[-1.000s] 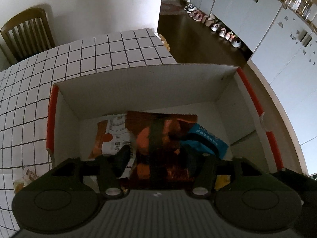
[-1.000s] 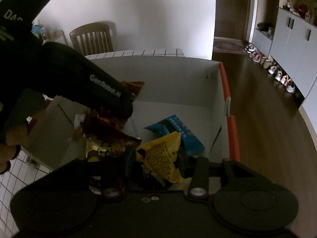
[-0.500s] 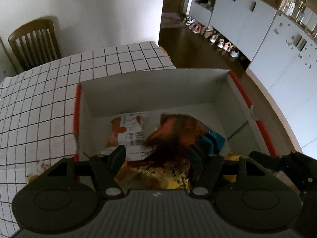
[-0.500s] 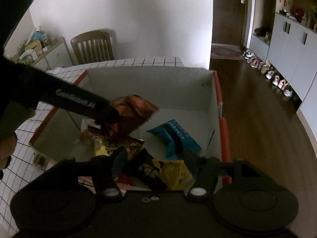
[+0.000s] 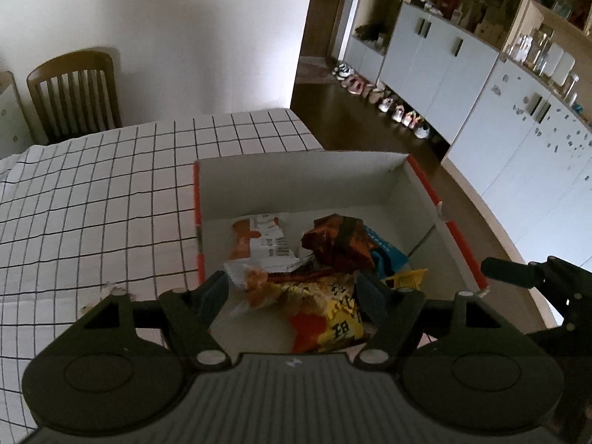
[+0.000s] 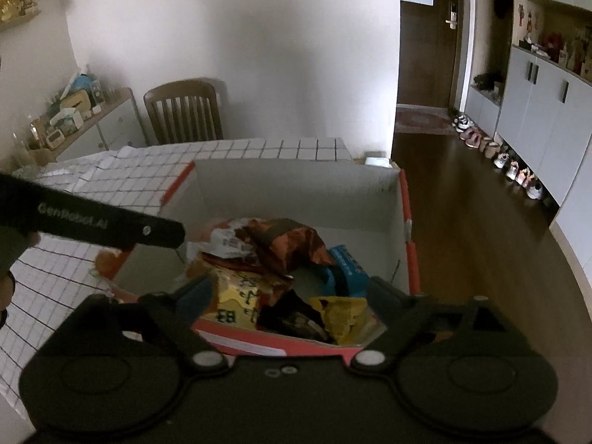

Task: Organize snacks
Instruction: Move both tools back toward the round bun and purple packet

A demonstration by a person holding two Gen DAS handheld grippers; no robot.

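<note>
Hovering above: left gripper [image 5: 292,292] and right gripper [image 6: 288,296], both over the box [image 5: 296,177]
Left gripper: jaws apart, just been widening, nothing pinched between them
Right gripper: jaws spread wide, just been widening, nothing gripped
Writing on tool: "GenRobot.AI" in pale letters along the left gripper's dark finger [image 6: 111,224], seen from the right wrist
Box: white cardboard inside, red-orange rim, standing on the grid-patterned tablecloth [image 5: 92,199] at the table's edge
Snacks: heaped loose in the near half of the box
Top of heap: crumpled red-brown packet [image 5: 338,238], dark band across it, no legible text
Behind it: white and orange packet [image 5: 259,236], lying flat, print too blurred to read
Right side: blue packet [image 6: 346,268], pale lettering, unreadable
Front: yellow and red packet [image 5: 329,318], large black Chinese characters, only partly visible
Near right corner: small yellow packet [image 6: 344,312], crumpled, print unreadable
Outside the box: small wrapper [image 5: 109,292] on the cloth by the left wall
</note>
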